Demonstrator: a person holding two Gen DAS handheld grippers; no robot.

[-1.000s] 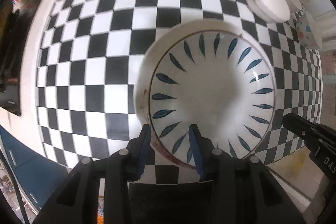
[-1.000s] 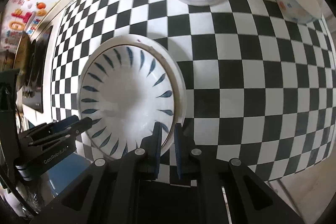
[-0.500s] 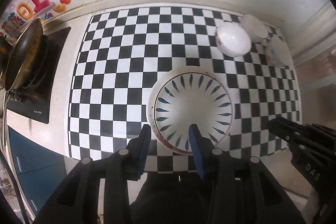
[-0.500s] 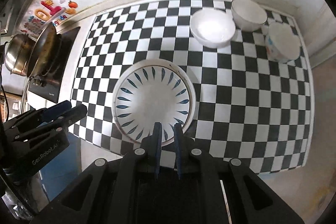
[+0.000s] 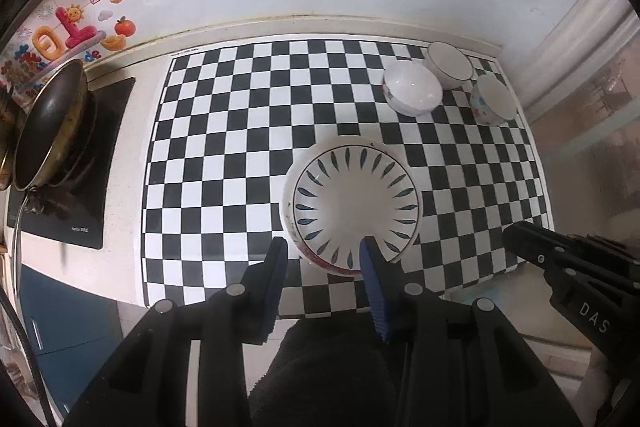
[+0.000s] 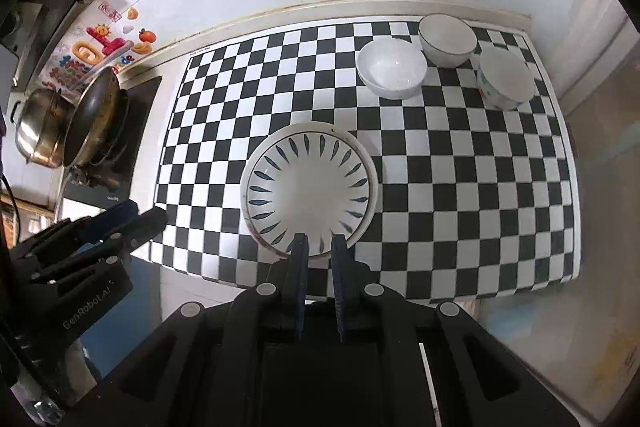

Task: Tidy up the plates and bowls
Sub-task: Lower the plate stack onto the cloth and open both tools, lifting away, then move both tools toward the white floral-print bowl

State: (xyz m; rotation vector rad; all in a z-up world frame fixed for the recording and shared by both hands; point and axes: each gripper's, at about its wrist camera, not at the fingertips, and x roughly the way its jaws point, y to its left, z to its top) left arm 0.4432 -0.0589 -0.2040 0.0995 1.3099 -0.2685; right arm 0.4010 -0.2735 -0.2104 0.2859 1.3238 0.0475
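While both grippers hang high above the worktop [image 5: 128,223], the plates [image 6: 308,187] lie stacked near the centre of the checkered mat [image 6: 460,187], a leaf-patterned plate on top of a red-trimmed one. Left gripper [image 5: 322,251]: fingers spread wide, released, holding nothing, apart from the stack. Right gripper [image 6: 319,247]: fingers drawn close with a narrow gap, nothing between them, also clear of the stack. Three bowls cluster at 1 o'clock from the plates: a white bowl [image 6: 391,68] nearest, a dark-rimmed bowl [image 6: 447,40] just beside it toward the wall, and a dotted bowl [image 6: 506,79] at the mat's right edge. At 9 o'clock, off the mat, a wok [image 5: 52,131] sits tilted on a black hob [image 5: 96,155]; beside it, in the right wrist view, a steel pot [image 6: 38,125].
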